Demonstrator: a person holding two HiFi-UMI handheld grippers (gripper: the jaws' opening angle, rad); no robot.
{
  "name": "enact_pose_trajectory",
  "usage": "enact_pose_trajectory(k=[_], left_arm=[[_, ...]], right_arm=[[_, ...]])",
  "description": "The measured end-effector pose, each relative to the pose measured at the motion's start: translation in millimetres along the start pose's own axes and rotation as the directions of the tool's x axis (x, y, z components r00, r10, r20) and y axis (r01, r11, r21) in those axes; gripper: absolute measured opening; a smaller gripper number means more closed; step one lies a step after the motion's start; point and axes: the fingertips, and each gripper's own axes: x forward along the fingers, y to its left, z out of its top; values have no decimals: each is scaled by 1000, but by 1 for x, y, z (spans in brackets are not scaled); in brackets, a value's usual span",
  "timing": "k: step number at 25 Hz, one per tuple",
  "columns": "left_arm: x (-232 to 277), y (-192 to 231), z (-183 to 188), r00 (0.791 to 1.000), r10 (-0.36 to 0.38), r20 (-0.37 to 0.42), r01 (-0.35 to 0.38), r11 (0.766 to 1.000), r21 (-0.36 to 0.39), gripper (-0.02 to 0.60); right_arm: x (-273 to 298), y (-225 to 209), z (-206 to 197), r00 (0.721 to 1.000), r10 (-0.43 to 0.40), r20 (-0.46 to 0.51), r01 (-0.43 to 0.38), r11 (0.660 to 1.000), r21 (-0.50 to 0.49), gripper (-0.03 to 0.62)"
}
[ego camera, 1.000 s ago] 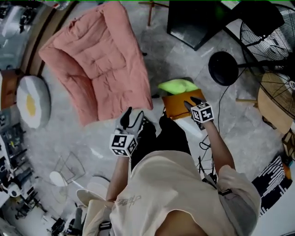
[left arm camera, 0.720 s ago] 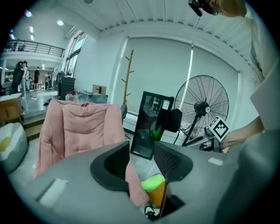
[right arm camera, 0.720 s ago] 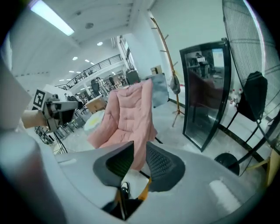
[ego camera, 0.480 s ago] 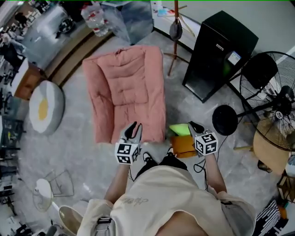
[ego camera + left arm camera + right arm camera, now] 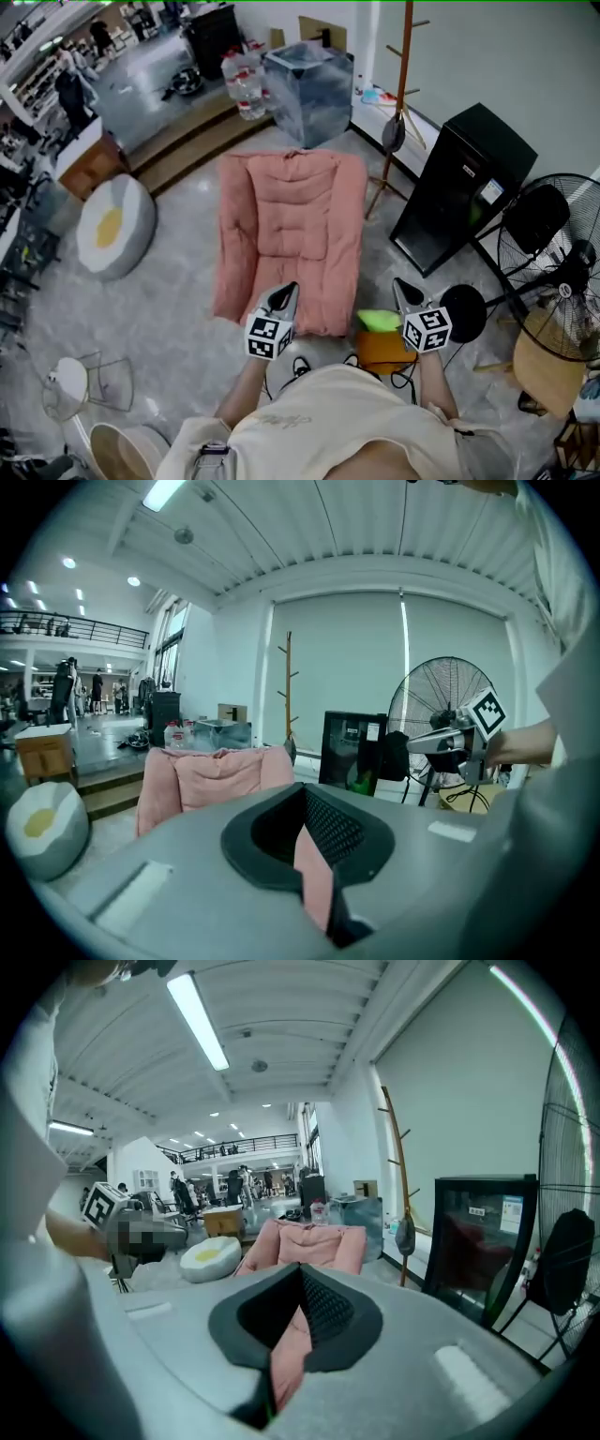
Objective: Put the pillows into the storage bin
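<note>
Both grippers are held up in front of me, side by side and apart. My left gripper [image 5: 284, 294] [image 5: 306, 803] is shut with nothing in it. My right gripper [image 5: 402, 287] [image 5: 300, 1283] is likewise shut and empty. A white egg-shaped pillow [image 5: 112, 225] [image 5: 37, 825] [image 5: 211, 1258] lies on the floor far left. A green pillow [image 5: 379, 320] lies on an orange one [image 5: 384, 351] just below the right gripper. A pale rounded pillow [image 5: 309, 360] sits close by my body. A translucent storage bin [image 5: 306, 79] [image 5: 361, 1211] stands at the far end.
A large pink folded floor cushion [image 5: 292, 234] [image 5: 214, 775] lies straight ahead between me and the bin. A black cabinet [image 5: 464, 187], a wooden coat stand [image 5: 400, 103] and standing fans [image 5: 553, 272] fill the right side. Wooden steps [image 5: 187, 141] run at far left.
The head view has swung up from the floor at my feet to the room ahead. Both grippers' jaws have closed, and both now point forward over the pink cushion's near edge.
</note>
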Motion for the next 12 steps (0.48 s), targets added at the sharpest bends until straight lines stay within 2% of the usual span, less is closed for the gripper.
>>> enact_pose_trajectory(k=[4,8,12], left_arm=[[-20,25,36,995,67,70,-67,998,5,14],[-33,50,74,980,126,152,-132,991,28,14],[-44,64,111,966,144,213,-159,986,51,14]], right_arm=[[-2,22,24,998,31,63,-30,999,-22,2],[0,39,52,990,91,110,-75,987,-143,2],[1,49,91,982,103,160,-70,978,-198,2]])
